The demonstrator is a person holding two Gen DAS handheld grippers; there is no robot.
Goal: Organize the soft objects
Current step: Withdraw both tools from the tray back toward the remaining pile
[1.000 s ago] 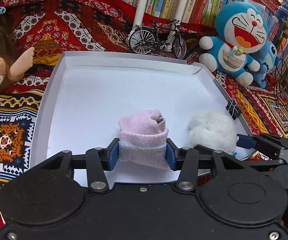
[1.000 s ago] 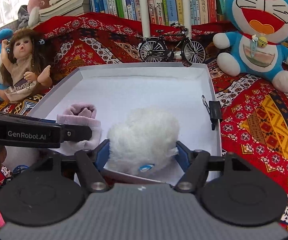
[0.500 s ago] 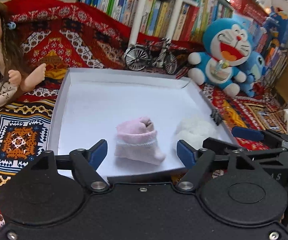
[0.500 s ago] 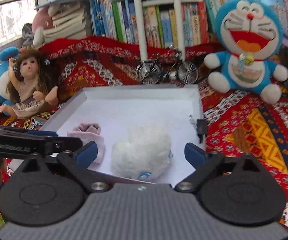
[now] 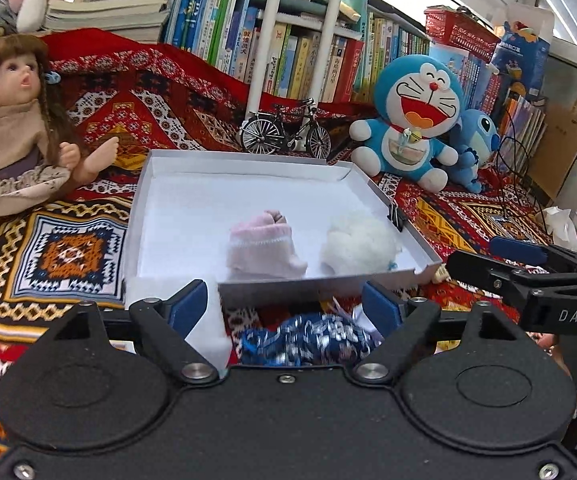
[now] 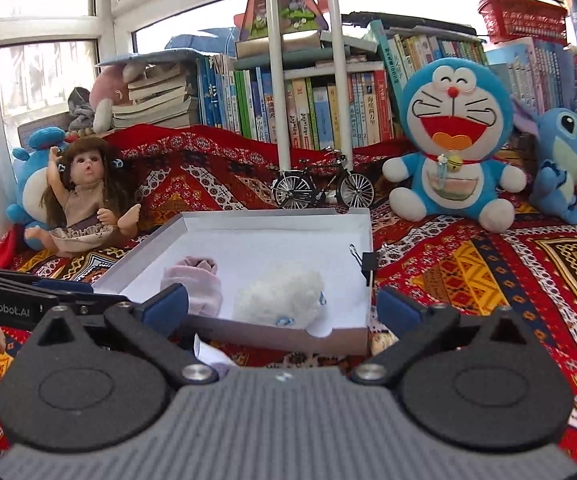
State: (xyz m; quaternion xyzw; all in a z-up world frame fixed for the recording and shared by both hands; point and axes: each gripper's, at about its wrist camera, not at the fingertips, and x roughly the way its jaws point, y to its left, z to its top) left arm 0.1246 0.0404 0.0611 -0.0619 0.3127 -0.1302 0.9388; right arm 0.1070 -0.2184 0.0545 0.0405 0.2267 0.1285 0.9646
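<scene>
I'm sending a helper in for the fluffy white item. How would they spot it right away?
Find the shallow white tray on the red patterned blanket, in front of the toy bicycle. Two soft things lie near its front edge. Take the fluffy white ball on the binder-clip side, not the smooth pink rolled sock beside it.

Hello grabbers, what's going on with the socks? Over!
Left gripper and right gripper both opening, nothing between the jaws. Pink sock roll and fluffy white roll lying side by side in the white tray. Nothing in the way.
</scene>
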